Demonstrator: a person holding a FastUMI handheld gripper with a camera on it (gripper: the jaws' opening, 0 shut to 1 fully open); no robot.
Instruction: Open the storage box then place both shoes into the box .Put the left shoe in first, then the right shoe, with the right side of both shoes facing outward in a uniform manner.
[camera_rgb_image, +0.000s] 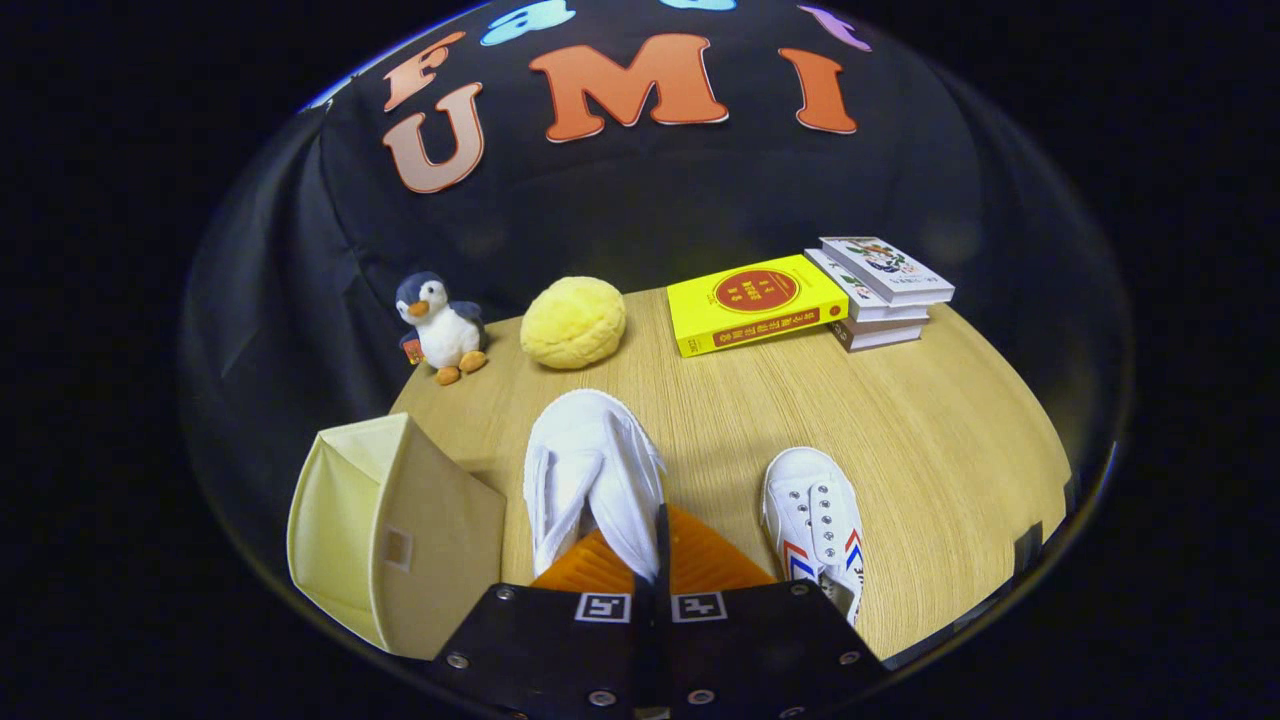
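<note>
Holding a white shoe (592, 470) in my hand-held gripper (655, 560), I have both fingers pinched tight on its edge, toe pointing ahead. The open storage box (400, 530) sits just beside it on the tabletop (930, 440); the other shoe (818, 530) lies on the opposite side, near the fingers.

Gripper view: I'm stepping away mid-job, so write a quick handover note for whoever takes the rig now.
Gripper: fingers closed on the held shoe, toe pointing away over the table.
Storage box: just left of the fingers, cream fabric; whether it is open cannot be told.
Second shoe: on the table, right of the fingers.
Done: one shoe gripped.
Left: box this shoe, then the second, right sides outward.
</note>
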